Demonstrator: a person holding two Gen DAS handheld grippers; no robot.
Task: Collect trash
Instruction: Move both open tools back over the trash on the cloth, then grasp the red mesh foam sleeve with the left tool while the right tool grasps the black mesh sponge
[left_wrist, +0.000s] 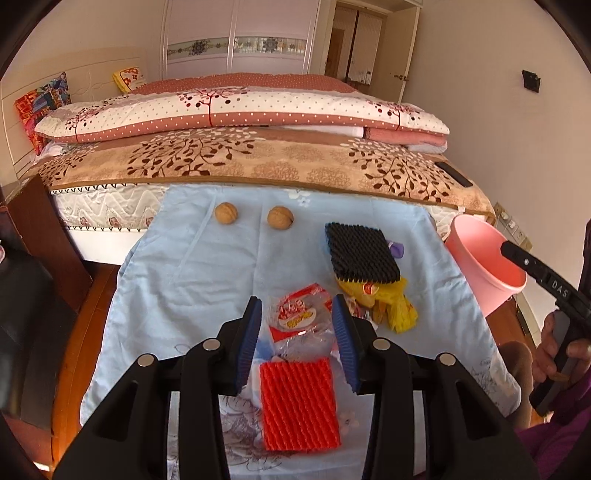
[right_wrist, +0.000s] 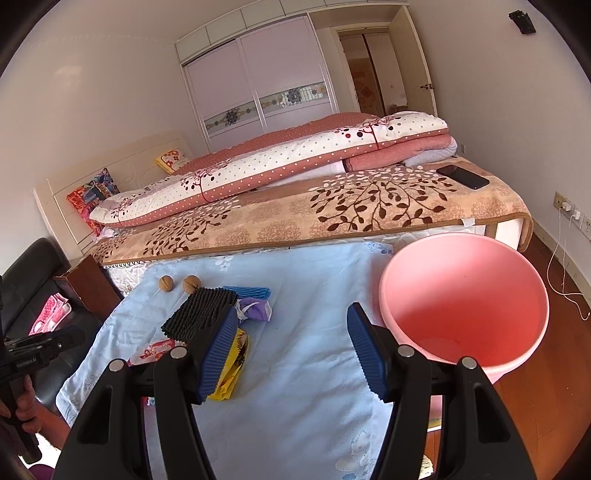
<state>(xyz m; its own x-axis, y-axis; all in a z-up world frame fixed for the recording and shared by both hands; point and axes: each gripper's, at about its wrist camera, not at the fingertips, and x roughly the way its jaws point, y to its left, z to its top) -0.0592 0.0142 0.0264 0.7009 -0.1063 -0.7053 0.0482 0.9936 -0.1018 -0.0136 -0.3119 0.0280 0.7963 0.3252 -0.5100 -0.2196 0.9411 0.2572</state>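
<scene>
Trash wrappers (left_wrist: 299, 317) are spread on the blue-clothed counter (left_wrist: 177, 280) beside the pink bin (right_wrist: 465, 306), so the left claw (left_wrist: 297, 338), spread and empty, is lowered astride a clear wrapper, the right claw (right_wrist: 293, 350) likewise released.

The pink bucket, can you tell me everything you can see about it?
The pink bucket is round, smooth and looks like plastic, with a wide open mouth and a thin rim. Its inside is a deeper salmon pink, with no trash visible in it. It looks tipped in both views, though the fisheye lens may cause that. It stands at the right edge of the light blue cloth, near the bed's corner. The right gripper hangs open beside it; neither gripper touches it.
</scene>
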